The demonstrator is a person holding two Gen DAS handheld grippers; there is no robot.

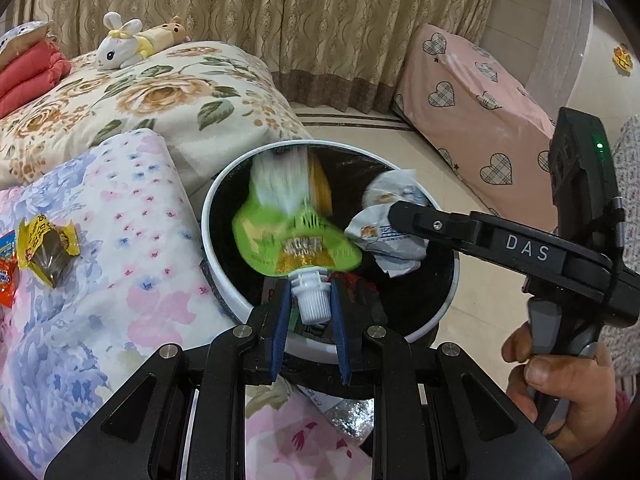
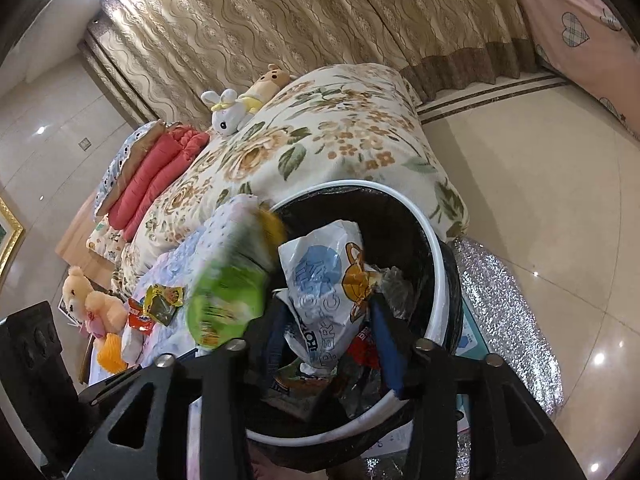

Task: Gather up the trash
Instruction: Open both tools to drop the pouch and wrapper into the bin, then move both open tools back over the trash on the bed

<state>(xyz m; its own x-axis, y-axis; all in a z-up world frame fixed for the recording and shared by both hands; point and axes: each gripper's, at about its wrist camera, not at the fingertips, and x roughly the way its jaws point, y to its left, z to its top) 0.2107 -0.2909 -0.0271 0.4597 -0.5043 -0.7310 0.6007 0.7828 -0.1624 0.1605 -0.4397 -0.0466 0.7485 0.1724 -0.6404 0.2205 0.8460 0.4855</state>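
Green pouch [image 1: 294, 236] hangs over the mouth of the white-rimmed bin [image 1: 224, 184], clamped by its white ribbed cap [image 1: 314, 300] in the left gripper [image 1: 310, 320]. Jaws are narrow, blue pads pressed on either side of the cap. The pouch's long axis runs away from the gripper, cap nearest the pads, body out over the black liner; it's motion-blurred, so likely swinging.

White crumpled wrapper [image 2: 324, 280] sits at the right gripper [image 2: 332, 344], also over the bin. In the right wrist view the blue pads stand apart on either side of it, about half open; I can't see them pressing on it, so I read it as let go or about to drop. Nothing else is in those jaws.

Key relation: both pieces are already inside the rim's outline, directly above the trash in the bin. The left gripper only needs to open; the pouch should fall cap-last into the liner. It leans toward the bed-side rim, so it could catch there.

Remaining trash: yellow wrapper [image 1: 46, 246] and orange-red packet [image 1: 7, 272] lie on the floral quilt [image 1: 132, 240], left of the bin. The left hand is nearer to them. The person's right hand [image 1: 560, 384] holds the right gripper's handle.
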